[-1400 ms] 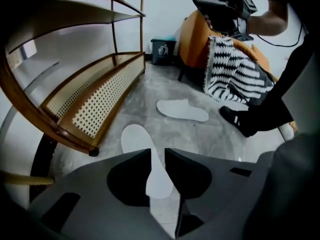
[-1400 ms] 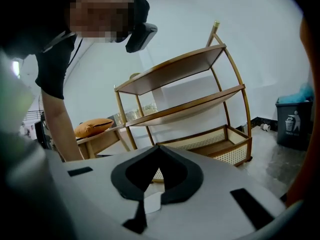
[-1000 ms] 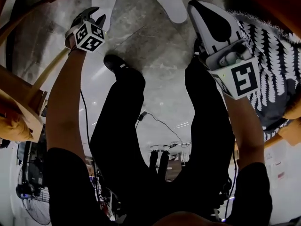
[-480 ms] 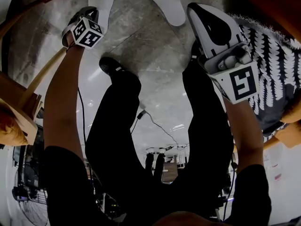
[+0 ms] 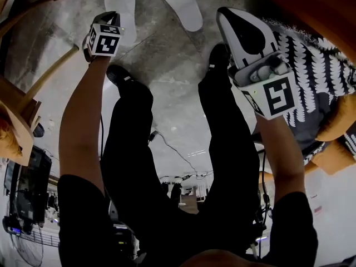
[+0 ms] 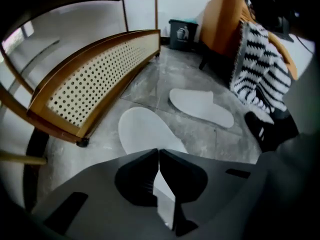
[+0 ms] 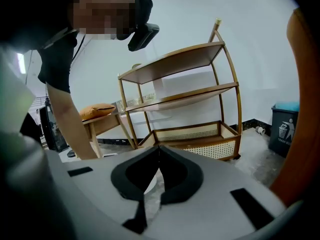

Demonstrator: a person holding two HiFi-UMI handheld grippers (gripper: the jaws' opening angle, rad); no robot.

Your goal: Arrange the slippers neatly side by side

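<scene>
- One wooden rack [image 6: 95, 79] with a perforated side panel is the biggest thing near the work. In the left gripper view it runs from 9 o'clock up to 12 o'clock, just beside the slippers.
- One black-and-white striped throw [image 5: 317, 71] hangs over an orange chair at 2 o'clock in the head view, well clear of the task.
- Two white slippers lie on the grey stone floor. In the head view the left-hand slipper [image 5: 121, 1] is at 11 o'clock and the right-hand slipper [image 5: 179, 4] at 12 o'clock. They are apart and splayed at different angles, so they are not yet side by side.
- Both look thin, flat and very light, probably soft enough to flop if lifted by one end. Sliding one along the floor should be easy. The heel rim is the best place to pinch, since it is the edge nearest the person and clear of the rack.
- Left gripper [image 6: 159, 153]: it points steeply down over the heel end of the left-hand slipper. Its jaws have just been closing and now stand a sliver apart. A white strip shows between the pads, by the look of it that slipper's heel edge, so I judge it pinched.
- Right gripper [image 7: 159, 149]: it is held at 1 o'clock in the head view and aimed almost level at the rack. Its jaws are fully together with nothing gripped.
</scene>
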